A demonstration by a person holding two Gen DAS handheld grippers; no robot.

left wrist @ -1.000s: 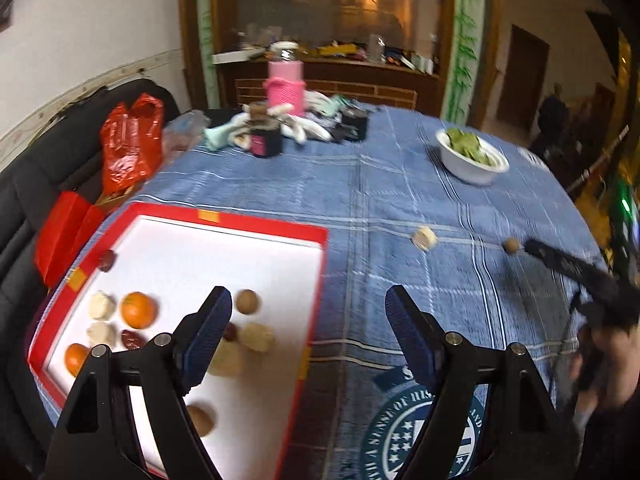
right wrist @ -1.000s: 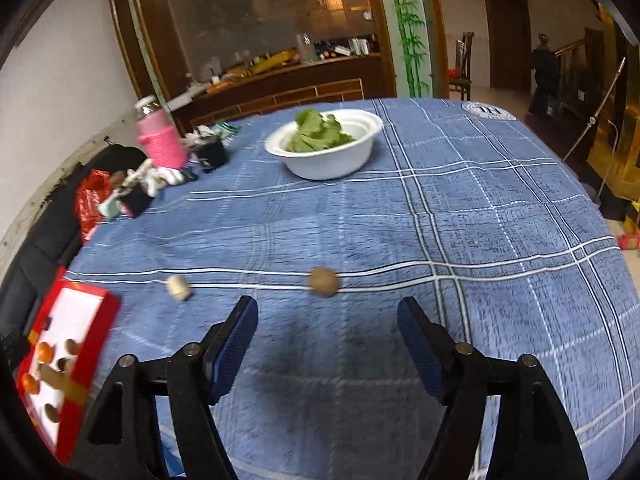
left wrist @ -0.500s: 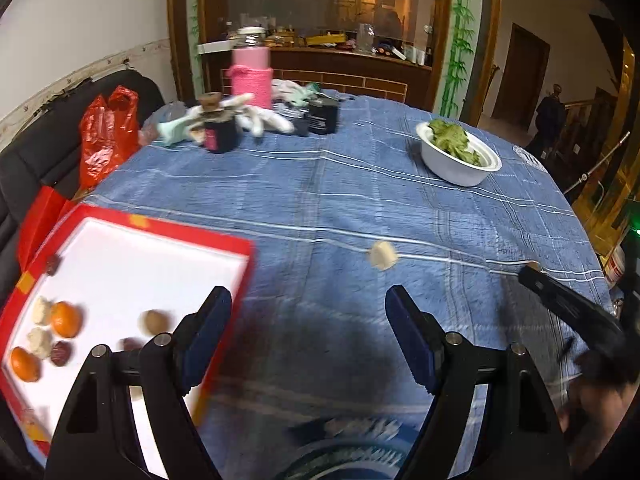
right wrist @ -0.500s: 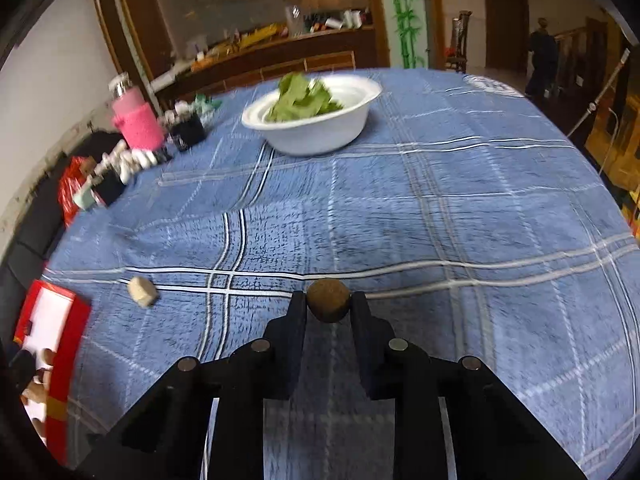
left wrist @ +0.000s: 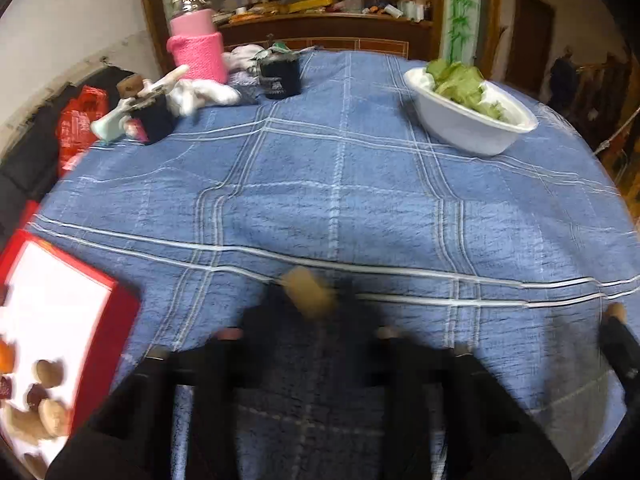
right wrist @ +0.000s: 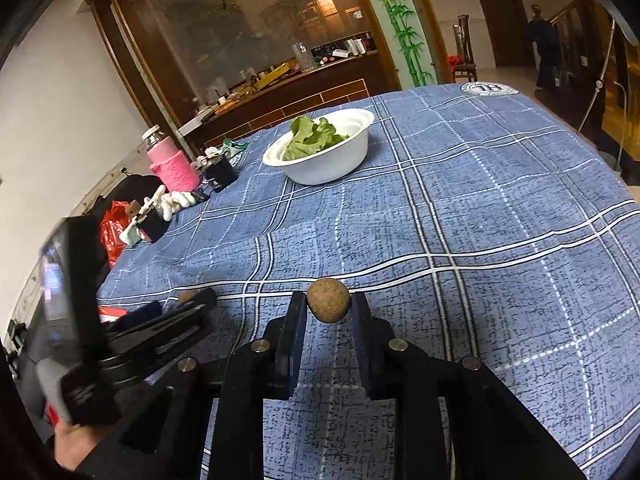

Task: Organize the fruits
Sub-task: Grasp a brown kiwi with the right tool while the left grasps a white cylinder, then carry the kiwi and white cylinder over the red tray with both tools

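My right gripper [right wrist: 328,308] is shut on a round brown fruit [right wrist: 329,300] and holds it just above the blue cloth. My left gripper [left wrist: 310,300] is blurred by motion; its fingers stand close on either side of a pale tan fruit [left wrist: 308,290] on the cloth, and contact cannot be told. The red tray with a white floor [left wrist: 100,280] sits at the left and holds several fruits [left wrist: 48,372]. The left gripper also shows in the right wrist view [right wrist: 196,300], with the pale fruit at its tip.
A white bowl of green leaves [left wrist: 468,120] [right wrist: 324,156] stands at the back right. A pink bottle [left wrist: 196,46], black cups [left wrist: 278,72] and white gloves [left wrist: 200,94] crowd the back left. A red bag [left wrist: 76,120] lies off the table's left edge.
My left gripper swung right from the tray to the pale fruit and its fingers closed in. My right gripper closed on the brown fruit and has lifted it slightly.
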